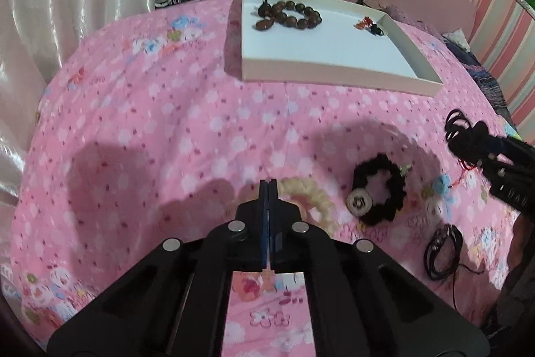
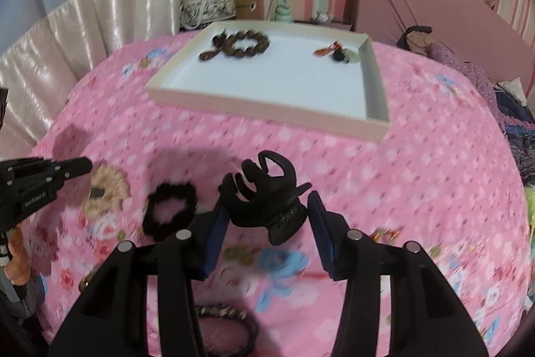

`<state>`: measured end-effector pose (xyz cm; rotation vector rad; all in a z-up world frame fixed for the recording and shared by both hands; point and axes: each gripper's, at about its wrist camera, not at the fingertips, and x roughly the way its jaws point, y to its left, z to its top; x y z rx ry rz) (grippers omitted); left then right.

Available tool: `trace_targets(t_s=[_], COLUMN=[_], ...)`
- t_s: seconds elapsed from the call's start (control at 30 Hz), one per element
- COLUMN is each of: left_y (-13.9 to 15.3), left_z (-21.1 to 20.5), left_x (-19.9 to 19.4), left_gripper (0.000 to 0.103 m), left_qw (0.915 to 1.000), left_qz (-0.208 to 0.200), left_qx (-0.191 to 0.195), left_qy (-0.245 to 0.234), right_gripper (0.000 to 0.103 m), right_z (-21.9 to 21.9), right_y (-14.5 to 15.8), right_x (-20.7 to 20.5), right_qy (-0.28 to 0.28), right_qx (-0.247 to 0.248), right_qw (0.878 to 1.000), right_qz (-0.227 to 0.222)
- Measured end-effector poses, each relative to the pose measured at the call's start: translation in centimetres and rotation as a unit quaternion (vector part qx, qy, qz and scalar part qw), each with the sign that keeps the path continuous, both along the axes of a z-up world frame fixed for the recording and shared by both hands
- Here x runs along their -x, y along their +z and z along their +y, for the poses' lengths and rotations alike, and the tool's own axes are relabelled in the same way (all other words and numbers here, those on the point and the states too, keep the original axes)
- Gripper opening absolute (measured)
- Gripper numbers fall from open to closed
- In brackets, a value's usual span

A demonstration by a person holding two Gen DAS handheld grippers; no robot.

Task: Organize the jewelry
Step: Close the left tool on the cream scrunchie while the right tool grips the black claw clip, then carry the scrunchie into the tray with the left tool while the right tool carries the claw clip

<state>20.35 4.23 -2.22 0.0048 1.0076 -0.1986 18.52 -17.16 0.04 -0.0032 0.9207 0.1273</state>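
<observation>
Left wrist view: the left gripper (image 1: 268, 186) has its jaws pressed fully together with nothing visibly between them. Its tips sit over the near edge of a cream scrunchie (image 1: 311, 199) on the pink floral bedspread (image 1: 167, 122). A black scrunchie (image 1: 379, 194) lies just to the right. Farther off, the shallow white tray (image 1: 334, 72) holds a brown bead bracelet (image 1: 291, 15), its tassel end pointing left.

Right wrist view: the right gripper (image 2: 267, 206) stands partly open, grasping a black claw hair clip (image 2: 267, 193) across its hinge, the curved teeth pointing up and away toward the tray (image 2: 267, 109).
</observation>
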Motion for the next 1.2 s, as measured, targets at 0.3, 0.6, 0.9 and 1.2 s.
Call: trace_targets(t_s=[0.3,0.6,0.9,1.2], left_y=[-1.0,-4.1,-2.1,3.9], left_z=[-0.1,-1.1,-1.0,-2.9], left_x=[-0.2,-0.9,-1.6,-6.3], left_gripper=[0.043,0.038,0.007,0.007], left_qw=[0.9998,0.9979,0.999,0.9978], left_qz=[0.014,0.039,0.01,-0.052], left_qx=[-0.012,-0.048,-0.041,-0.036], left_qy=[-0.001,-0.02,-0.016,-0.021], right_gripper=[0.048,0.048,0.048,0.048], right_z=[-0.8,-0.6,-0.8,-1.7], right_y=[-0.1,-0.9,-0.8,2.0], right_x=[-0.9,-1.0,-2.3,-6.8], right_qy=[-0.003,-0.002,-0.008,-0.019], right_qx=[-0.009,-0.01,-0.004,0.0], right_qw=[1.0,1.0,1.0,1.0], right_qz=[0.001,0.01,0.007,-0.022])
